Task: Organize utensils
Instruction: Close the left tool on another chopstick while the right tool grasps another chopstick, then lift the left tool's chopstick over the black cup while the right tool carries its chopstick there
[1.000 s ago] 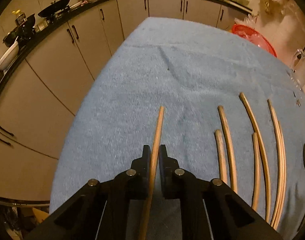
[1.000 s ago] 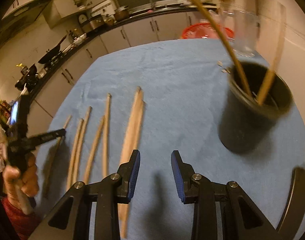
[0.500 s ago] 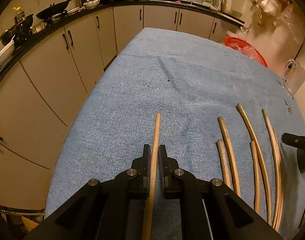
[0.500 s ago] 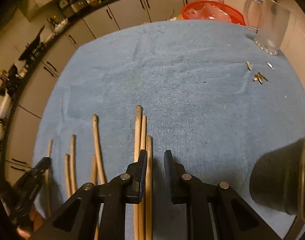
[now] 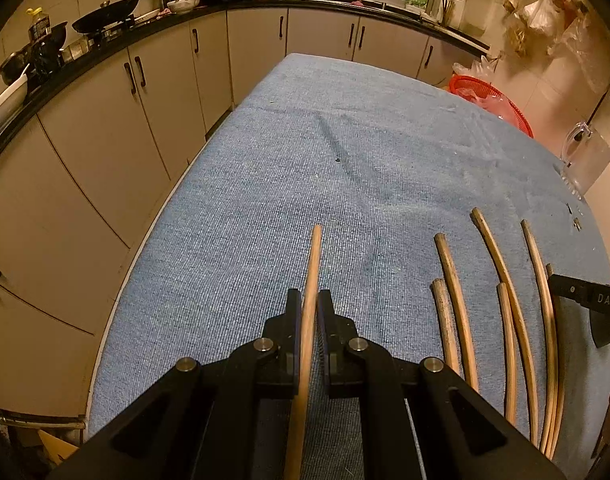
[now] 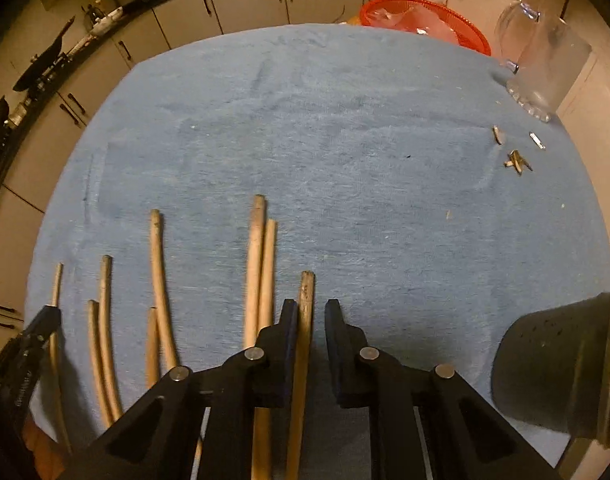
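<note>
Left gripper [image 5: 309, 304] clenched on one chopstick [image 5: 312, 264]; right gripper [image 6: 309, 312] released around another chopstick [image 6: 305, 320] lying on the blue cloth [image 6: 345, 120].
Only the right view shows the dark holder [image 6: 561, 368], cut off at the frame edge.

Worktop cover: blue woven cloth [image 5: 345, 184], matt, ribbed weave, faint creases toward 12 o'clock. Long thin wooden chopsticks [image 6: 157, 280]: pale tan wood, bare, dull; ends look worn and rough. Left claw [image 5: 309, 312] and right claw [image 6: 309, 316]: black matt plastic with small bright metal pins at the joints. Dark round pot [image 6: 553, 372] at 4 o'clock in the right wrist view: matt, speckled; material unclear. Clear glass mug [image 6: 545, 56] at 1 o'clock: glossy. Red mesh basket [image 6: 425, 20]: shiny plastic.
</note>
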Demonstrator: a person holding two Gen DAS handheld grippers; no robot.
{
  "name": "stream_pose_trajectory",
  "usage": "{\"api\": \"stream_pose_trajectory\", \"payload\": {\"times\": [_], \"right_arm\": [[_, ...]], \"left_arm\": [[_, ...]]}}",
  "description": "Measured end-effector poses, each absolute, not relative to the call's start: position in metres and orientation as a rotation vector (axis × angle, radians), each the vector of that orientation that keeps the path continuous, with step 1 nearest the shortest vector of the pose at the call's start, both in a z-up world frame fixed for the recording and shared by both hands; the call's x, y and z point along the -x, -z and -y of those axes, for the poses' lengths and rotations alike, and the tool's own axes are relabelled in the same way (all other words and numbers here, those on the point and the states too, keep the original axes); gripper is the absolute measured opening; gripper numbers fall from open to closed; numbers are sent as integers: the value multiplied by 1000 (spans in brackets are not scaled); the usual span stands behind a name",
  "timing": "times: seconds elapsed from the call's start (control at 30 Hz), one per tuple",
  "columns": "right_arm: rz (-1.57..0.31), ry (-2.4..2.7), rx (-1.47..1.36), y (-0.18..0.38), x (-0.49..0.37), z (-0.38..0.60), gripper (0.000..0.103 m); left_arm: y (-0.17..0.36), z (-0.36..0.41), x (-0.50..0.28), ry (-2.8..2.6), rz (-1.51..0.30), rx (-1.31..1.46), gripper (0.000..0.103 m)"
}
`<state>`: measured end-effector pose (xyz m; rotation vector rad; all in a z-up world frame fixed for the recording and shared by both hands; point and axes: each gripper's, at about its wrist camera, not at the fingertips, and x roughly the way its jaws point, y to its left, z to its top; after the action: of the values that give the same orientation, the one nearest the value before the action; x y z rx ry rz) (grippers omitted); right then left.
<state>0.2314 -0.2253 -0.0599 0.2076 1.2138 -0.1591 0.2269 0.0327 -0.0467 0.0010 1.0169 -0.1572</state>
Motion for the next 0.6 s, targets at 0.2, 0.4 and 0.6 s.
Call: {"api": "stream_pose_trajectory", "payload": {"times": [0.2,0.4,0.6], "right_arm": [[-1193,154,-93,58,-237,209,7],[-1083,114,-233,30,-218,226,7],[-837,49,-255,-36,-162,232,7]], "left_arm": [[46,-29,-226,142,-1008,-14,7],[27,-39,-217,225,-972,89,6],[-27,-38,-185,305,-876,146,6]]}}
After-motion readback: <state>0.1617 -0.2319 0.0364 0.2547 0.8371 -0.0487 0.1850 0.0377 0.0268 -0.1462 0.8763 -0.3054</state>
